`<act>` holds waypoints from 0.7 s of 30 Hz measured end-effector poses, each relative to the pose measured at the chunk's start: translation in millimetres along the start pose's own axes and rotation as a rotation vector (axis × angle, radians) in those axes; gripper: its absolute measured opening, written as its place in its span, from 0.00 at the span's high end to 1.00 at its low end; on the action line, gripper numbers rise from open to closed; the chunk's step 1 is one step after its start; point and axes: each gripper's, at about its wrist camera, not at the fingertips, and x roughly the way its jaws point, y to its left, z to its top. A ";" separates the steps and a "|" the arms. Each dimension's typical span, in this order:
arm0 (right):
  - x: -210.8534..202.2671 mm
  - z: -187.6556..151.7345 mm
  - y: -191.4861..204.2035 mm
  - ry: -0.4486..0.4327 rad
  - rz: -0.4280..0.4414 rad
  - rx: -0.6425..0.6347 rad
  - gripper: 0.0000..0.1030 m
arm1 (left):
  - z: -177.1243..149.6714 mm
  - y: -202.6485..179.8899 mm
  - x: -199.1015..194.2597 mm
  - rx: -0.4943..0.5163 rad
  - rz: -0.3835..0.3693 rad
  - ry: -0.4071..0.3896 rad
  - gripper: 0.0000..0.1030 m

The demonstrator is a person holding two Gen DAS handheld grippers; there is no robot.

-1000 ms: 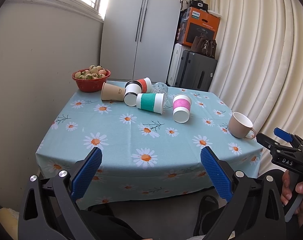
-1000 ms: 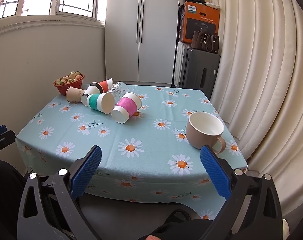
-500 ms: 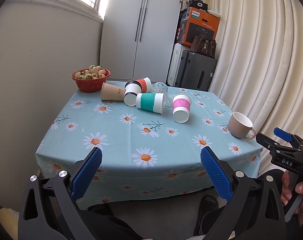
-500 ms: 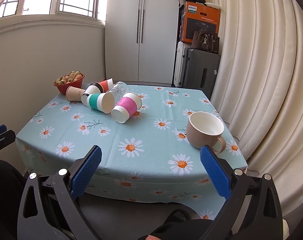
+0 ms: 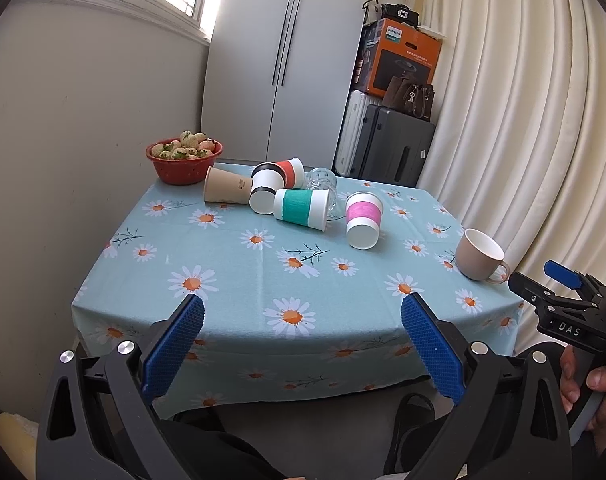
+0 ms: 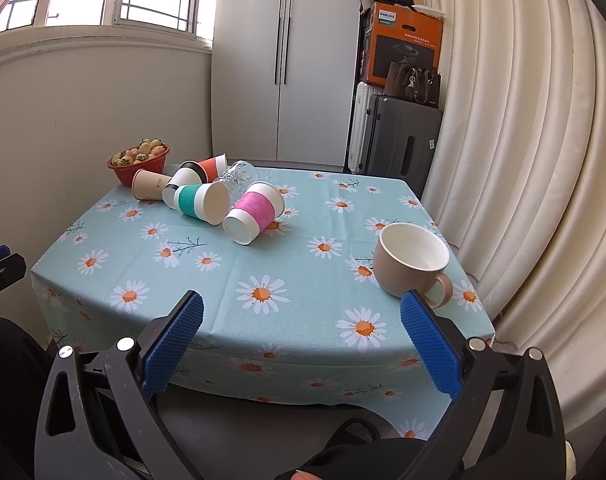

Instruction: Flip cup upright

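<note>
Several paper cups lie on their sides at the far side of the table: a pink-sleeved cup, a green-sleeved cup, a black-banded cup, a red-sleeved cup, a plain brown cup and a clear glass. A beige mug stands upright near the right edge. My left gripper and right gripper are both open and empty, held off the table's near edge.
A red bowl of strawberries sits at the far left corner. The table has a daisy-print cloth. A wall is on the left, a curtain on the right, suitcases and a wardrobe behind.
</note>
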 end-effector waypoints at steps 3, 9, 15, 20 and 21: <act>0.2 0.2 0.1 0.001 0.000 -0.002 0.05 | -0.1 0.2 0.0 0.001 0.000 0.001 0.06; 0.2 0.5 0.2 0.001 0.001 -0.001 0.05 | -0.2 0.2 -0.1 0.000 0.000 0.000 0.06; 0.1 0.8 0.6 0.003 0.002 -0.002 0.05 | -0.2 0.0 0.0 0.001 0.000 0.000 0.06; -0.6 1.7 1.0 -0.005 -0.001 0.002 0.05 | 0.3 0.3 -0.6 -0.001 -0.001 -0.001 0.06; -0.5 1.9 1.5 -0.004 -0.001 0.004 0.05 | 0.7 0.7 -0.9 -0.003 -0.002 -0.002 0.06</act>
